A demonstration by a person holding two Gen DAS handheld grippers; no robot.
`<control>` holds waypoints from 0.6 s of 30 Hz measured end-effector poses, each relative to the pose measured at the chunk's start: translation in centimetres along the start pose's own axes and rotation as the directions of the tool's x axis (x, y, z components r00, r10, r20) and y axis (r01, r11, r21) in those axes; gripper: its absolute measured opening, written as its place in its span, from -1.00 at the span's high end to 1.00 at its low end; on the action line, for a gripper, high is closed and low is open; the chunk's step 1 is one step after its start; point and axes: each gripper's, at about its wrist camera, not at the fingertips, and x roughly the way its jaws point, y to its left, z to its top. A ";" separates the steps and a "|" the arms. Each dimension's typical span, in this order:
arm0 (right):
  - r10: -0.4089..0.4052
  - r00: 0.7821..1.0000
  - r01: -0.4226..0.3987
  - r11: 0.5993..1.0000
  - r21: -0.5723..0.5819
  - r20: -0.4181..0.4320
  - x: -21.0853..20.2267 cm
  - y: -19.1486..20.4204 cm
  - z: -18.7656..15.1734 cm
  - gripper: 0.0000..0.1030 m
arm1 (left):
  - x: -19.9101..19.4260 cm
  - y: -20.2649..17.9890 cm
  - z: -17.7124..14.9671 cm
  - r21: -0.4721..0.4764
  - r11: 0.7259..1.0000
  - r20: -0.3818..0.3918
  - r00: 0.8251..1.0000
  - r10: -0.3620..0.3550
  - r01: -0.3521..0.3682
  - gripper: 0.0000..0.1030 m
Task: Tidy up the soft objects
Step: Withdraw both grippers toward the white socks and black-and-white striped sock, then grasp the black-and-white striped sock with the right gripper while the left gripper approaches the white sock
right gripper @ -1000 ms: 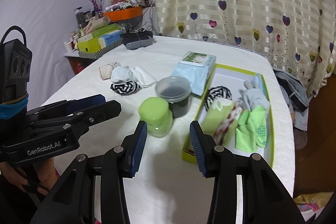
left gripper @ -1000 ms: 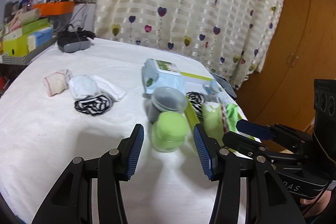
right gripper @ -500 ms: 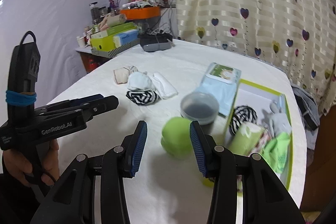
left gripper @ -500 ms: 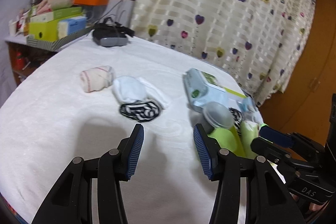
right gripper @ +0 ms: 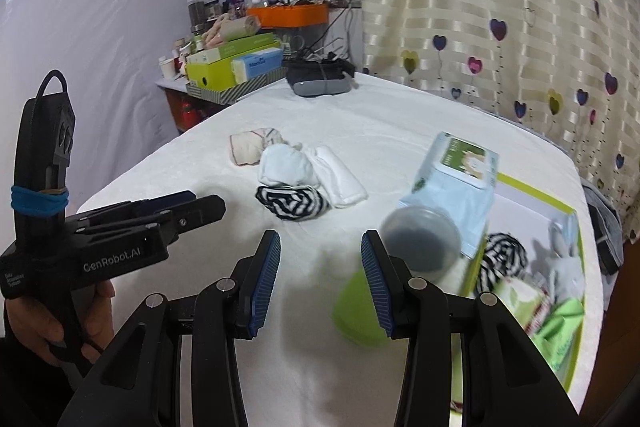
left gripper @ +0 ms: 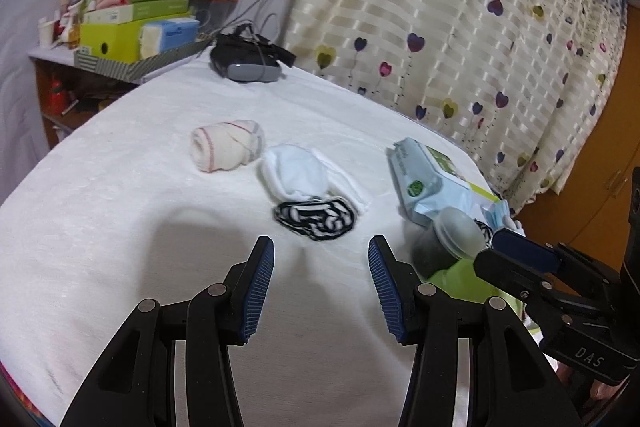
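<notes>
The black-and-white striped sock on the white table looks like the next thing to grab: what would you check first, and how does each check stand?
1. Left gripper empty, jaws open: ok.
2. Right gripper empty, jaws open: ok.
3. Black-and-white striped sock in view and uncovered on top: ok.
4. Sock clear of its neighbours: not ok; the white sock lies against its far edge.
5. Room left in the green box: ok; bare white floor shows at its far end.
6. Path to the box clear: not ok; the green jar and the grey-lidded container stand beside it.
</notes>
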 end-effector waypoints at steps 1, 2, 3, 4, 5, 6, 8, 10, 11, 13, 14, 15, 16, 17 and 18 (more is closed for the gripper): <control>0.003 1.000 -0.003 1.000 -0.006 -0.009 0.5 0.3 0.2 0.15 | -0.1 0.4 0.0 -0.004 1.000 0.004 1.000 0.006 -0.006 0.06; 0.004 1.000 -0.004 1.000 -0.011 -0.016 0.9 0.5 0.4 0.15 | -0.2 0.8 0.1 -0.009 1.000 0.007 1.000 0.011 -0.011 0.06; 0.008 1.000 -0.008 1.000 -0.016 -0.026 1.5 0.9 0.6 0.15 | -0.2 1.1 0.1 -0.015 1.000 0.008 1.000 0.015 -0.015 0.06; 0.015 0.999 -0.016 1.000 -0.019 -0.034 2.0 1.1 0.8 0.15 | -0.3 1.7 0.2 -0.026 0.999 0.011 1.000 0.021 -0.021 0.06; 0.020 0.999 -0.020 1.000 -0.022 -0.040 2.4 1.3 0.8 0.15 | -0.3 2.1 0.2 -0.033 0.999 0.011 1.000 0.025 -0.025 0.06; 0.022 0.998 -0.023 0.999 -0.027 -0.055 3.2 1.7 1.1 0.15 | -0.3 2.4 0.2 -0.038 0.999 0.011 1.000 0.028 -0.027 0.06; 0.027 0.997 -0.030 0.999 -0.038 -0.076 4.4 2.3 1.5 0.15 | -0.2 3.3 0.2 -0.054 0.998 0.010 0.999 0.035 -0.034 0.06; 0.030 0.994 -0.036 0.998 -0.053 -0.100 5.7 2.8 1.9 0.15 | -0.2 4.2 0.2 -0.070 0.997 0.010 0.999 0.041 -0.040 0.06; 0.027 0.993 -0.034 0.998 -0.057 -0.113 6.4 3.1 2.1 0.15 | -0.2 4.5 0.2 -0.076 0.996 0.011 0.999 0.044 -0.043 0.06; 0.025 0.990 -0.035 0.997 -0.065 -0.140 7.7 3.6 2.5 0.15 | -0.2 5.3 0.3 -0.090 0.995 0.012 0.999 0.047 -0.046 0.06; 0.021 0.989 -0.031 0.997 -0.067 -0.149 8.1 3.8 2.6 0.15 | -0.2 5.6 0.3 -0.096 0.994 0.014 0.999 0.048 -0.047 0.06; 0.009 0.986 -0.021 0.997 -0.068 -0.165 8.9 4.1 2.8 0.15 | -0.2 5.7 0.3 -0.101 0.994 0.014 0.999 0.050 -0.048 0.06; 0.006 0.985 -0.019 0.997 -0.071 -0.175 9.5 4.2 3.0 0.15 | -0.2 6.1 0.3 -0.108 0.993 0.015 0.999 0.051 -0.049 0.06; 0.004 0.983 -0.018 0.997 -0.074 -0.185 10.0 4.3 3.1 0.15 | -0.2 6.3 0.2 -0.113 0.992 0.015 0.999 0.051 -0.049 0.06; -0.006 0.979 -0.011 0.997 -0.081 -0.204 10.8 4.5 3.2 0.15 | -0.2 6.6 0.2 -0.119 0.992 0.016 0.999 0.050 -0.048 0.06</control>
